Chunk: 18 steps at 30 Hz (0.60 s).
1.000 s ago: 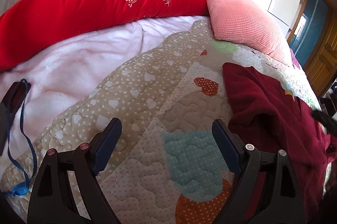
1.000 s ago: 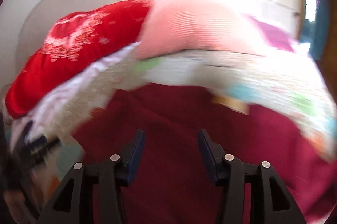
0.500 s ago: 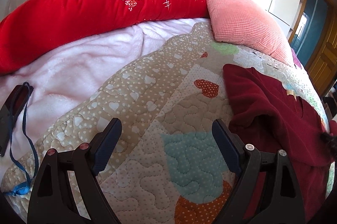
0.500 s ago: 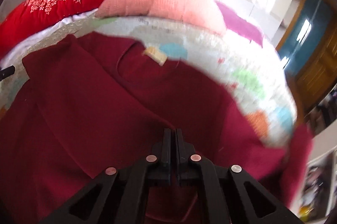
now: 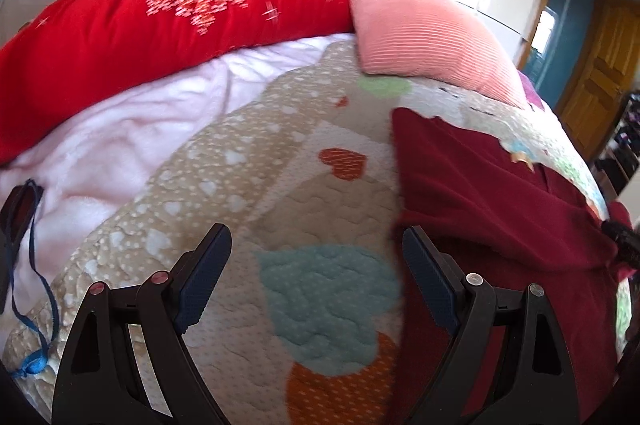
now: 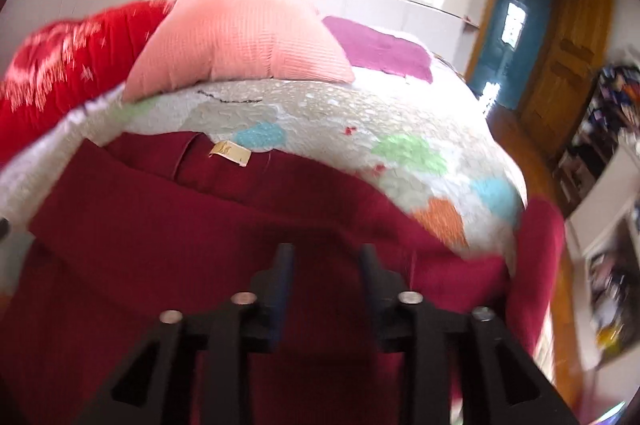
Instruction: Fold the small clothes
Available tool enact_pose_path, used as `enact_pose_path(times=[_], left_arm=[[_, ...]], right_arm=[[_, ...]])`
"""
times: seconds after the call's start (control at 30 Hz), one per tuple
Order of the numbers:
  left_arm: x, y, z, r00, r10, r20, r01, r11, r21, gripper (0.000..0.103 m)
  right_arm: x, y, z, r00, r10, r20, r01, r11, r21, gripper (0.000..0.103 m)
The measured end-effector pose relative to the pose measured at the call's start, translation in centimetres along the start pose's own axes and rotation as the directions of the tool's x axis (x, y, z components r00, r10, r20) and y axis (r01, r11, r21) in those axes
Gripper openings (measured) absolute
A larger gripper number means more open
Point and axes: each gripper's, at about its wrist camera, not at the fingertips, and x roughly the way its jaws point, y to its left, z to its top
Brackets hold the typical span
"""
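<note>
My left tongs [image 5: 316, 273] hang wide open, empty, over the quilt [image 5: 280, 185] mid-bed, ready to help. Maroon top [image 6: 200, 225] lies by the bed's right edge; right tongs [image 6: 326, 265] just reopening partway above it, gripping nothing.

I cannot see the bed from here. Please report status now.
Left gripper open over the quilt, empty. Right gripper jaws just opening above the dark red garment, nothing pinched. Nothing in the way.
</note>
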Motion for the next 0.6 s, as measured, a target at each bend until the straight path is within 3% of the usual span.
enact_pose_path(times=[0.1,0.27,0.43,0.5,0.6], left_arm=[[-0.4,-1.8,-0.3,1.0,0.001,0.017,-0.002,0.998,0.065,0.088],[-0.9,-4.5,-1.0,0.999,-0.054,-0.006,0.054,0.988,0.145,0.088],[-0.7,-6.5,-1.6,0.997,-0.077,-0.014,0.078,0.976,0.204,0.088],[-0.6,-6.6,-1.8,0.996,-0.084,-0.02,0.087,0.975,0.207,0.088],[-0.1,-6.4,-1.9,0.995,-0.09,-0.039,0.096,0.976,0.197,0.088]], right_arm=[[2.5,-0.2,-2.4,0.992,0.046,-0.119,-0.043,0.999,0.025,0.037],[-0.9,-1.8,-2.1,0.994,0.098,-0.054,-0.094,0.993,0.069,0.037],[-3.7,-8.9,-2.1,0.998,-0.062,-0.022,0.064,0.983,0.173,0.047],[-3.6,-12.3,-1.5,0.985,-0.165,-0.048,0.171,0.958,0.232,0.048],[-2.5,-14.7,-0.2,0.985,-0.158,-0.062,0.169,0.951,0.258,0.048]])
